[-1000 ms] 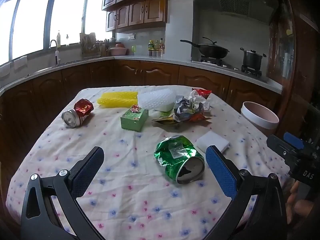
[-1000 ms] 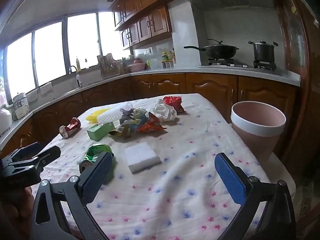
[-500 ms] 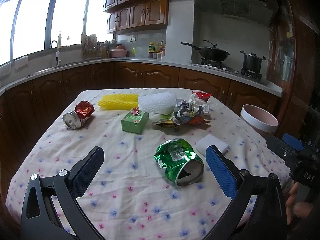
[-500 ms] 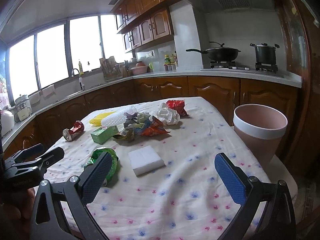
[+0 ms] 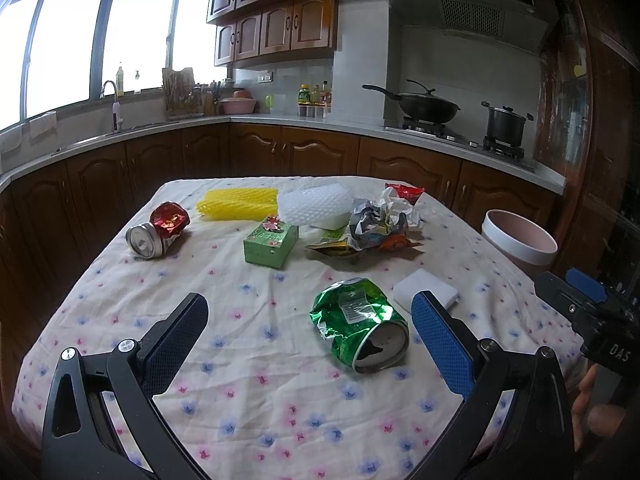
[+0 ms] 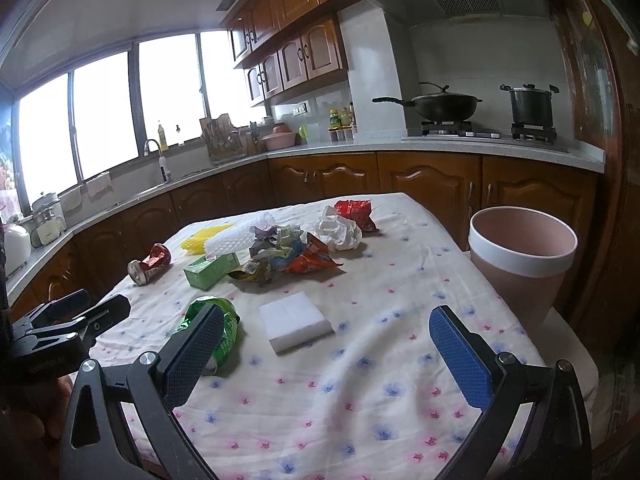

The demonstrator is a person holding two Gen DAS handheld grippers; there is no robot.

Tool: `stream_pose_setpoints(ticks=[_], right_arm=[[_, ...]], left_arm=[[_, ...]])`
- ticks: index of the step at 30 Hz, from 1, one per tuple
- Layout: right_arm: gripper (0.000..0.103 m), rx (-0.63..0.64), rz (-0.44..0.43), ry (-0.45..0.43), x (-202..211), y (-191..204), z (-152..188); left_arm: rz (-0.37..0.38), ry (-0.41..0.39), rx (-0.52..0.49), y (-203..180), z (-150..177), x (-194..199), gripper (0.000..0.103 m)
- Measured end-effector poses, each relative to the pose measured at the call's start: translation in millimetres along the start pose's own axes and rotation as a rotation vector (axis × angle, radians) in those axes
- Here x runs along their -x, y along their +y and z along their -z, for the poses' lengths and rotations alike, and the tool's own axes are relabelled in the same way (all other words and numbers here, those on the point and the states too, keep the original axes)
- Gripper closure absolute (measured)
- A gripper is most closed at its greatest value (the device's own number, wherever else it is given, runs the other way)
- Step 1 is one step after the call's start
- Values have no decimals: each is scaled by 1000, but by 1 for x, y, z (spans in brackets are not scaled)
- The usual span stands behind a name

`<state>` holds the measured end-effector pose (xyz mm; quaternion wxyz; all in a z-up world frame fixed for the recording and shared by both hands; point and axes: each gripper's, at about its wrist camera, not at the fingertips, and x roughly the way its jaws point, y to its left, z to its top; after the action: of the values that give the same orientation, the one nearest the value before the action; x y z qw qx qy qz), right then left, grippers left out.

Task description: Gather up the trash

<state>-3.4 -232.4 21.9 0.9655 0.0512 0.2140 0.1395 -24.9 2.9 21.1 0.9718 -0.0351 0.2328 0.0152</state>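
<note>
My left gripper (image 5: pixel 308 336) hangs low over the flowered tablecloth (image 5: pixel 256 364), fingers spread wide and holding nothing. In its view, from left to right: a crushed red can (image 5: pixel 158 230) at mid-left, a yellow foam net (image 5: pixel 238 202) behind it, a green carton (image 5: pixel 271 241) near the centre, a white foam net (image 5: pixel 316 206) beyond that, and a crushed green can (image 5: pixel 360 330) lying just inside my right-hand pad. A heap of crumpled wrappers (image 5: pixel 372 228) sits right of centre, and a white sponge block (image 5: pixel 426 293) lies beside the green can. The pink bin (image 5: pixel 520 244) stands at the right edge, off the table. My right gripper (image 6: pixel 326 354) is likewise spread wide and empty, with the sponge block between its fingers but farther away.
</note>
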Motion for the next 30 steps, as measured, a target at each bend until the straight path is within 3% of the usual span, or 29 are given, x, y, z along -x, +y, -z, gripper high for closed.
stream_pose_setpoints(ticks=[30], right_arm=[[0,-6,-8,4,-5,2,1]], left_arm=[[3,16,4,1,4,-9,0]])
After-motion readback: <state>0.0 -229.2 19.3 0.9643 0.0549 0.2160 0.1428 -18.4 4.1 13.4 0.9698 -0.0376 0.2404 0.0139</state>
